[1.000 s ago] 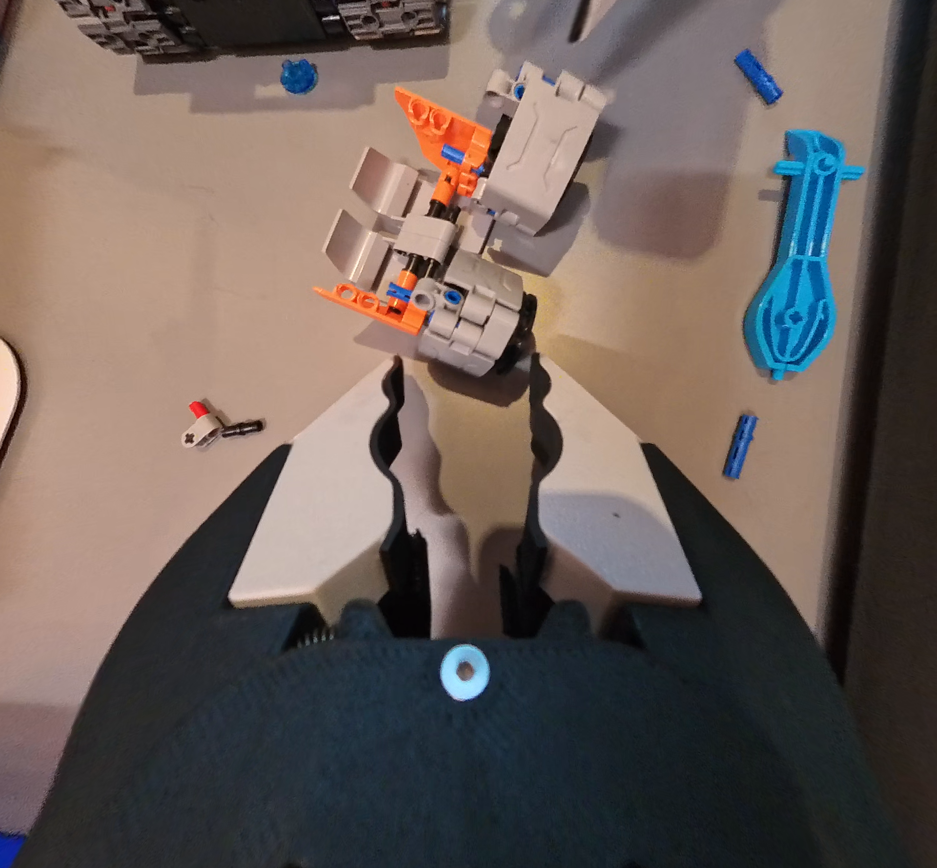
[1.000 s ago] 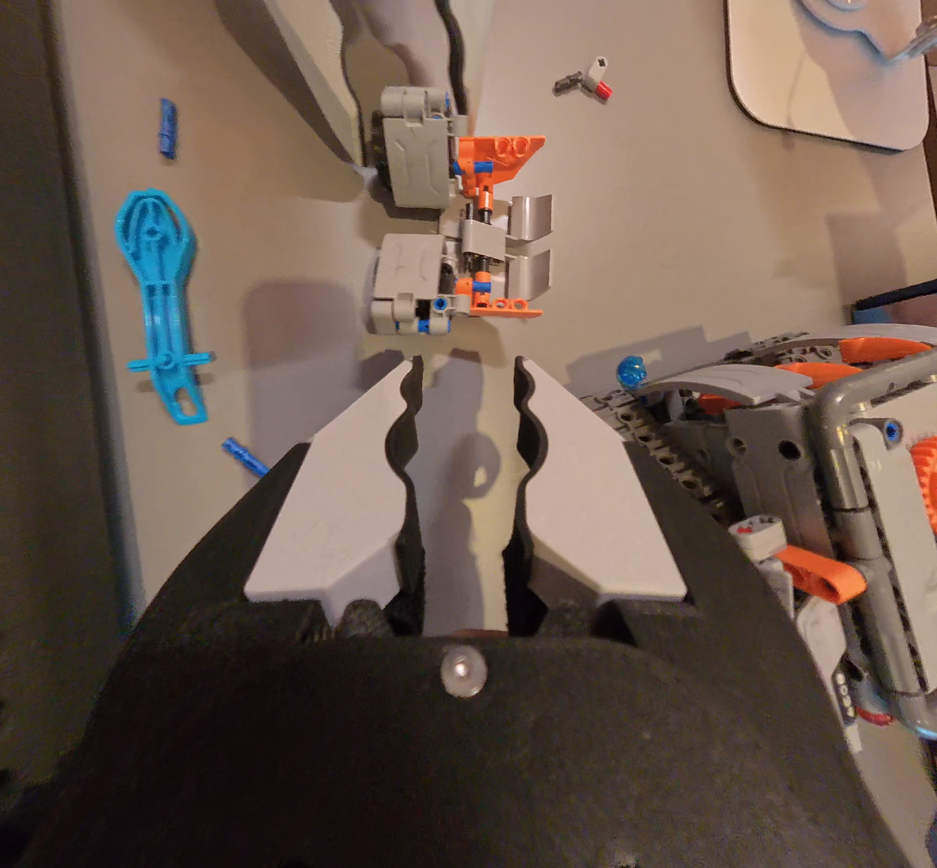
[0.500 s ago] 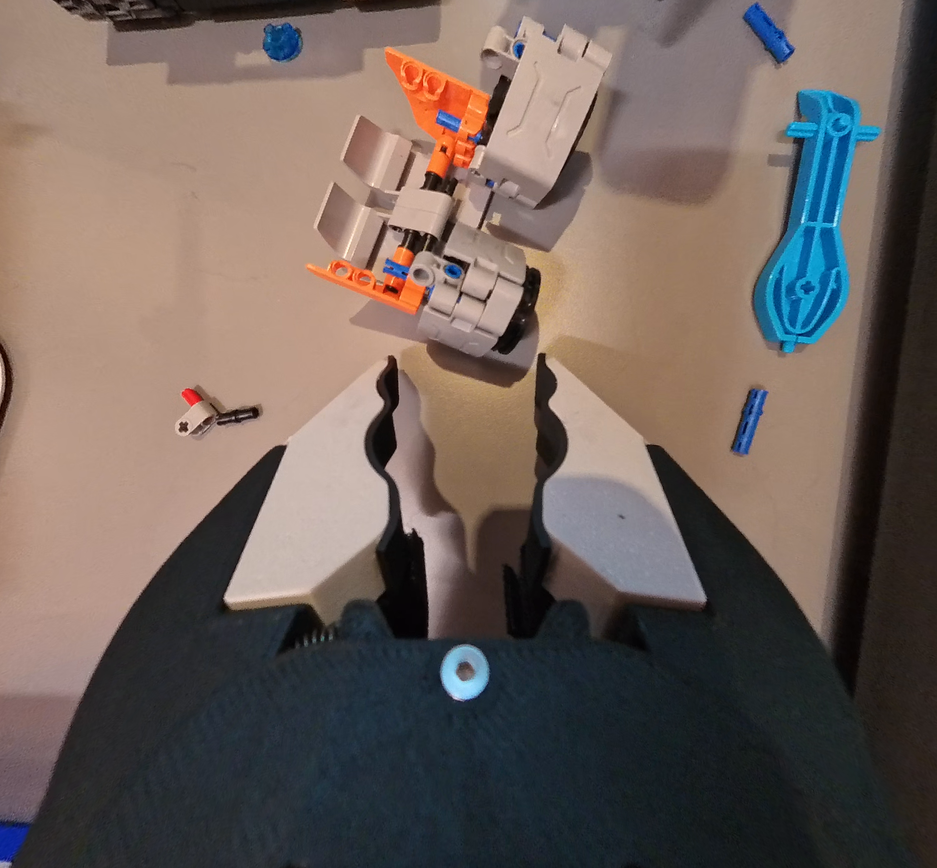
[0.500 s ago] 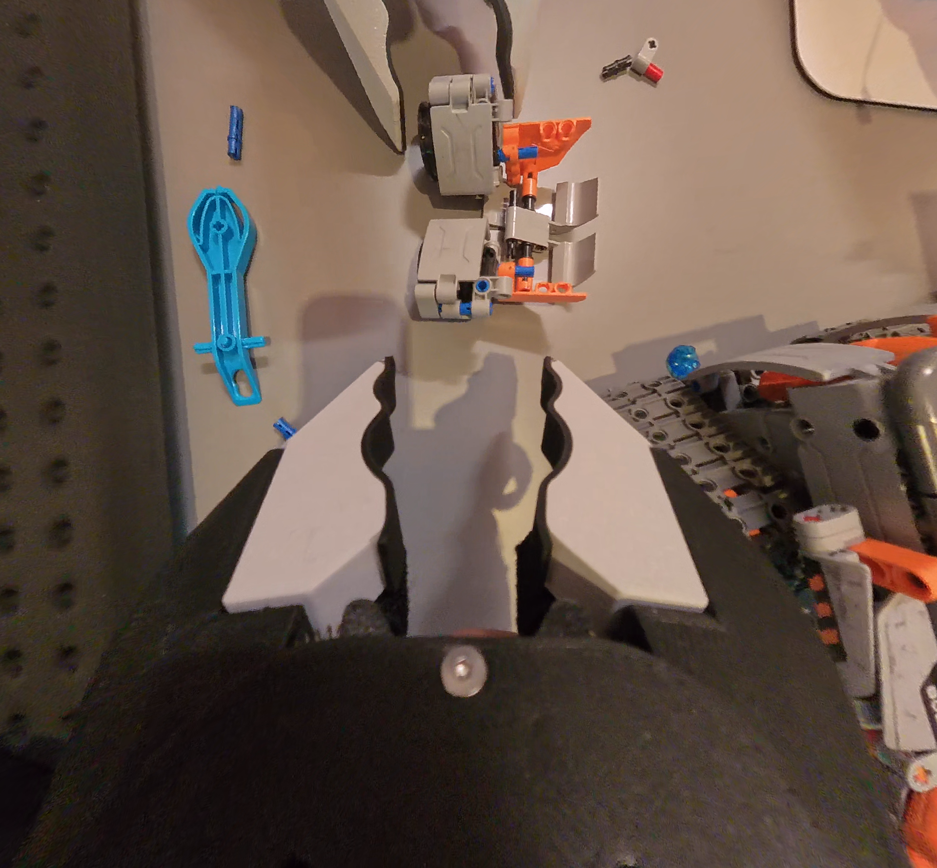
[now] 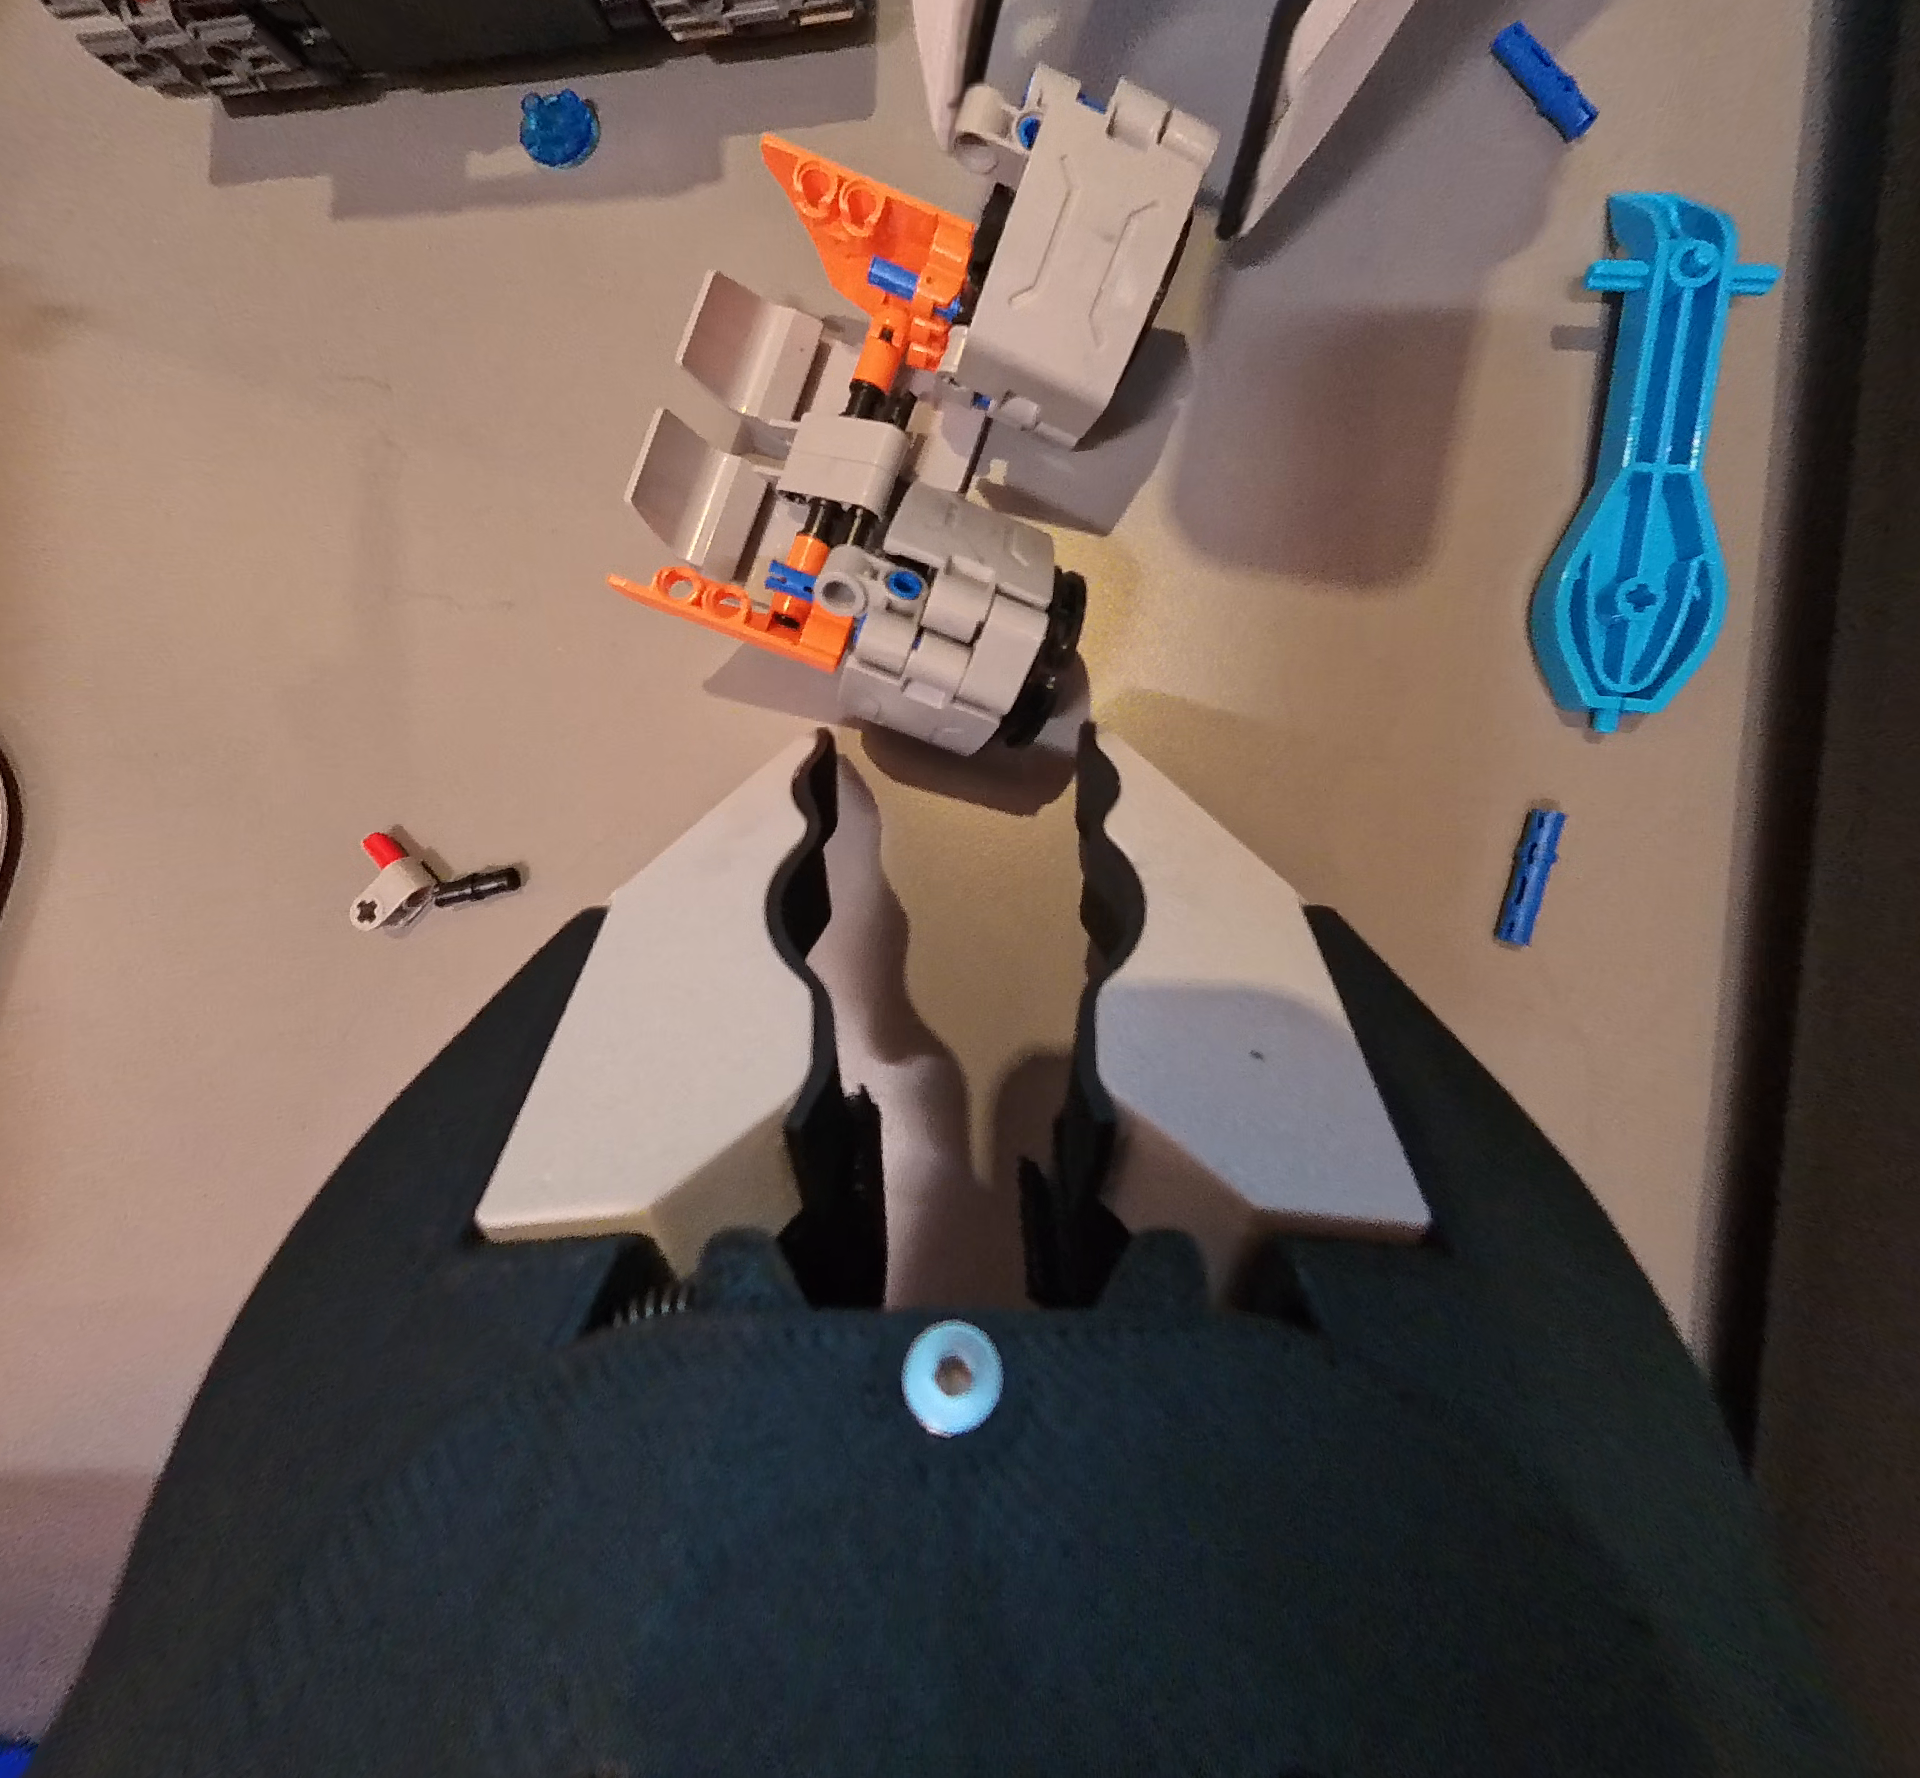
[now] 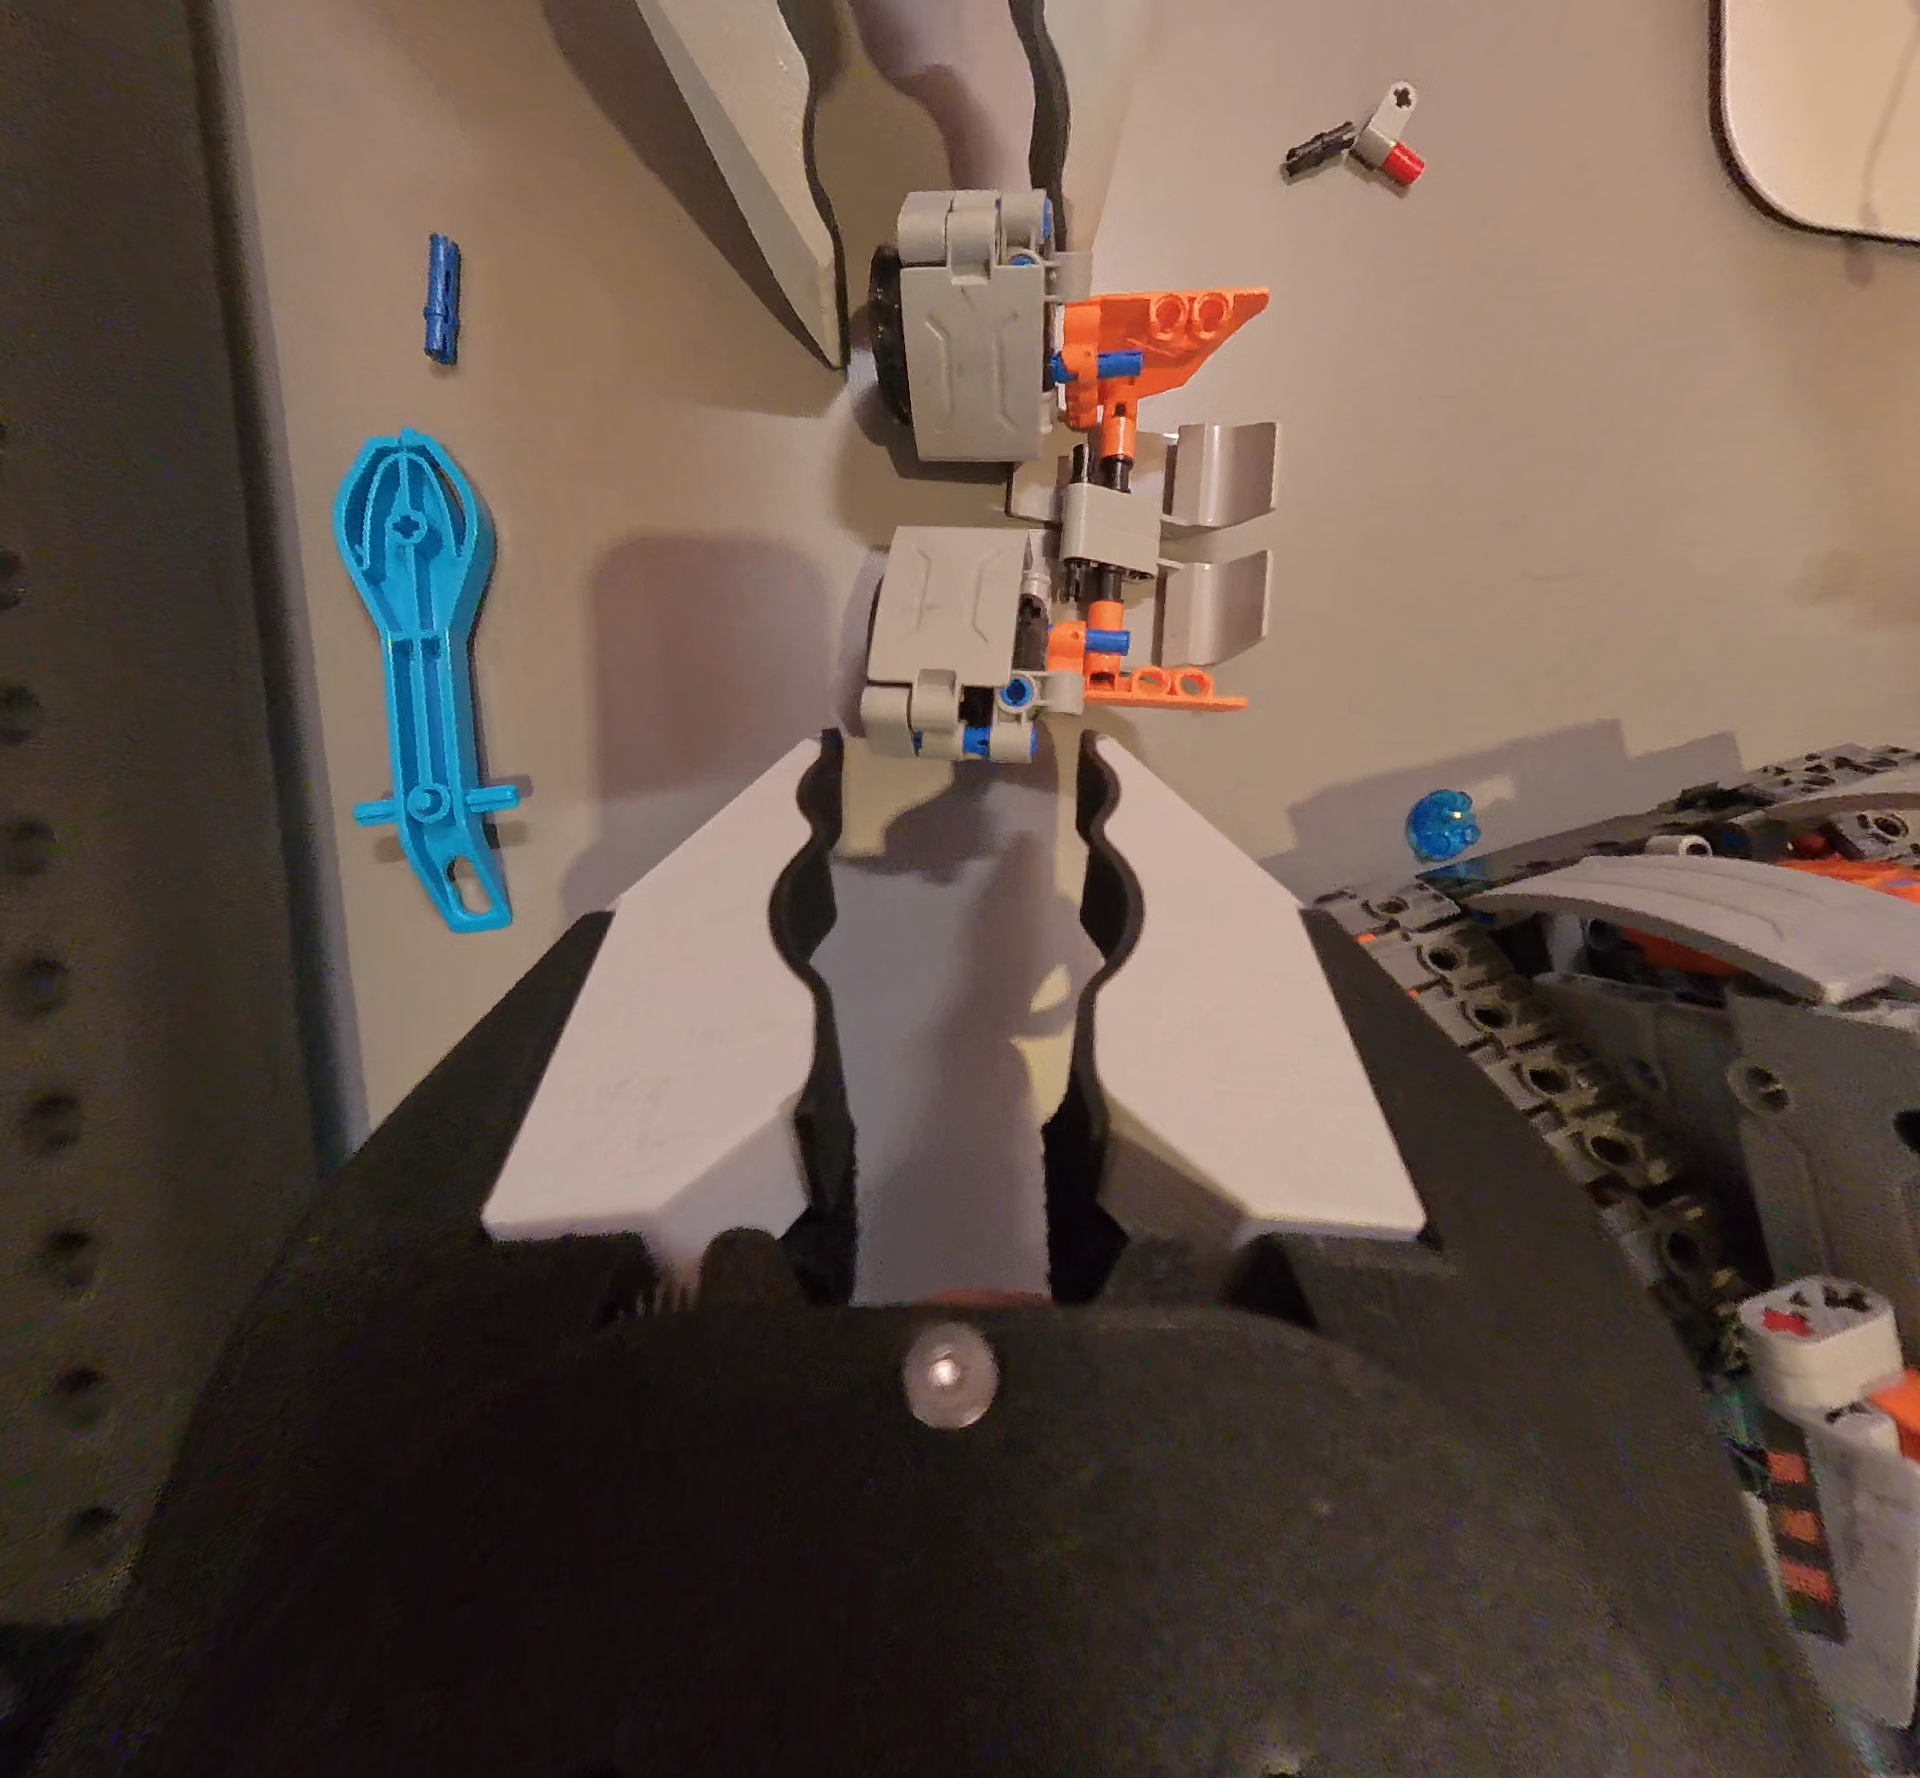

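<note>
Your left gripper (image 5: 951, 741) and right gripper (image 6: 956, 746) both gape wide, empty, bracketing opposite ends of the model (image 5: 914, 440), as if for a two-sided grab

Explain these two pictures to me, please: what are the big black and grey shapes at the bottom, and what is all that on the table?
Each picture comes from a camera mounted on a hand-held tool with two fingers; a person carries one in each hand. The dark body and pale fingers at the bottom belong to the tool that carries the camera: the left tool in one view, the right tool in the other. Both are open and hold nothing.

They face each other across a small grey and orange brick assembly lying on the beige table, each with its fingertips close to one end.

Around it lie a light blue brick-separator tool, small blue pins, a round clear-blue piece, a small grey, red and black connector, and a larger grey model.
</note>
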{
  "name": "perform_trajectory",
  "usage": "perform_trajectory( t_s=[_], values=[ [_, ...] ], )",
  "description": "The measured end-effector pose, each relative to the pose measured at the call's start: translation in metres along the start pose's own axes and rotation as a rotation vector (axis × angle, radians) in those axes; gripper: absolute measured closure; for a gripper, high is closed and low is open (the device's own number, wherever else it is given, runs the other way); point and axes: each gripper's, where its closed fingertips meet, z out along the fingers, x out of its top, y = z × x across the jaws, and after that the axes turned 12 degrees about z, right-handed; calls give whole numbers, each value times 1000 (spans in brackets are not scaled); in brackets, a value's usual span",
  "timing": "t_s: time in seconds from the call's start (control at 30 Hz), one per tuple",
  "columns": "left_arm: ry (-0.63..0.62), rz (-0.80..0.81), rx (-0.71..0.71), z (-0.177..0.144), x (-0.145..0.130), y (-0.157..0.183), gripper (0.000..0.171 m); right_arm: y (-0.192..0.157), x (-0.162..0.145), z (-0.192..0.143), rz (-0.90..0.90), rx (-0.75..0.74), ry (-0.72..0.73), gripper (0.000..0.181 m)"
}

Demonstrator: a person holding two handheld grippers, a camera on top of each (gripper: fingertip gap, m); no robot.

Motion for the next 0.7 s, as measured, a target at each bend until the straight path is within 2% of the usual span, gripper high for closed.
perform_trajectory(
  t_s=[0.23, 0.4, 0.57, 0.7],
  values=[
    [20, 7, 2, 2, 3, 0, 137, 2, 3, 0, -3, -3, 15, 152],
    [28, 0, 8, 3, 2, -2, 143, 3, 6, -1, 0, -7, 35, 152],
    [27, 4, 13, 3, 2, -3, 142, 4, 4, 0, 5, -2, 32, 152],
    [18, 5, 18, 1, 0, -5, 132, 1, 2, -1, 12, 26, 30, 146]
  ],
)
